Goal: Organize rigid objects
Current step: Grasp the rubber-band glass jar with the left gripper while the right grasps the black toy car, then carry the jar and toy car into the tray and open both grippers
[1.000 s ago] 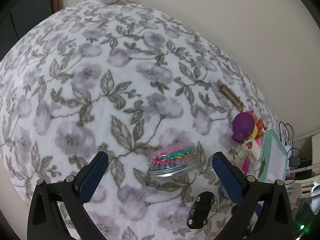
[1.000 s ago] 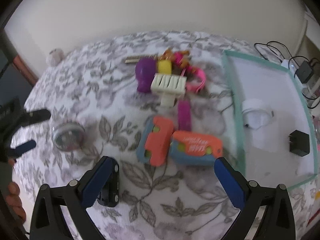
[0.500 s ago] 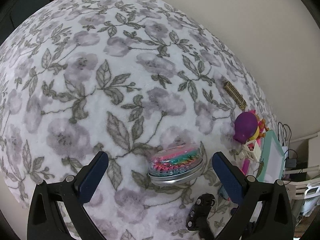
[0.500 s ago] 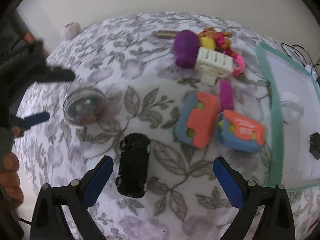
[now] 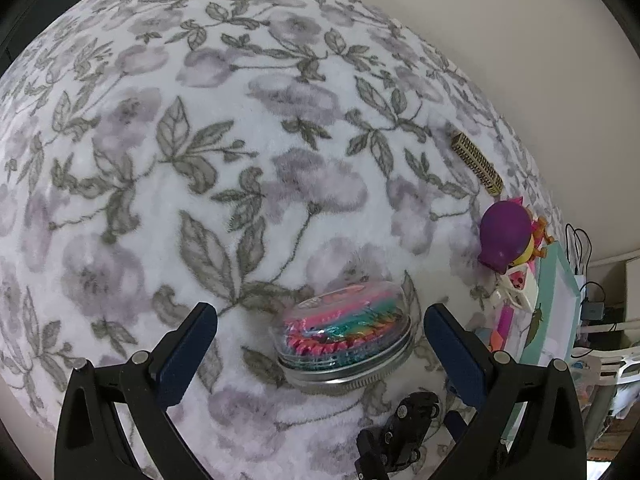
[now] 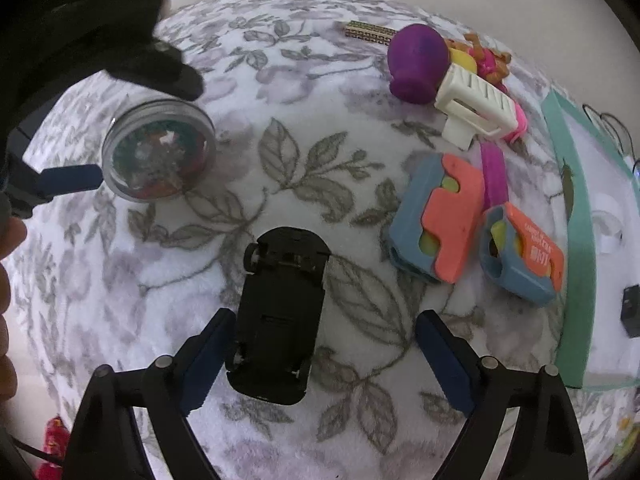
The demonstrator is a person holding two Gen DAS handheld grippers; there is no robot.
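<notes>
While nothing is gripped yet, little of the sorting looks done. Car [image 6: 280, 316] upside down on the near part of the blanket [image 6: 320, 152], wheels up, inside the spread right gripper [image 6: 320, 354]: left pad touching or just beside its flank, right pad well apart. Jar [image 5: 346, 344] of bright bands on its side to the far left, between the wide-open fingers of the left gripper [image 5: 320, 350], neither pad touching. Further right, loose on the blanket: two orange-and-blue toys [image 6: 438, 216] side by side, a magenta stick between them, a white comb-like piece [image 6: 474, 110], a purple pot [image 6: 416, 64] lying against a yellow and pink heap, and a gold bar [image 6: 370, 32] at the far edge. Teal-rimmed tray [image 6: 576, 220] at the right, holding only a white ring and a black plug as far as can be seen. Judged from that: tray likely the goal, none of the toys in it, nearly everything left to move. Probably next: closing on car and jar, both at the start of a pick.
</notes>
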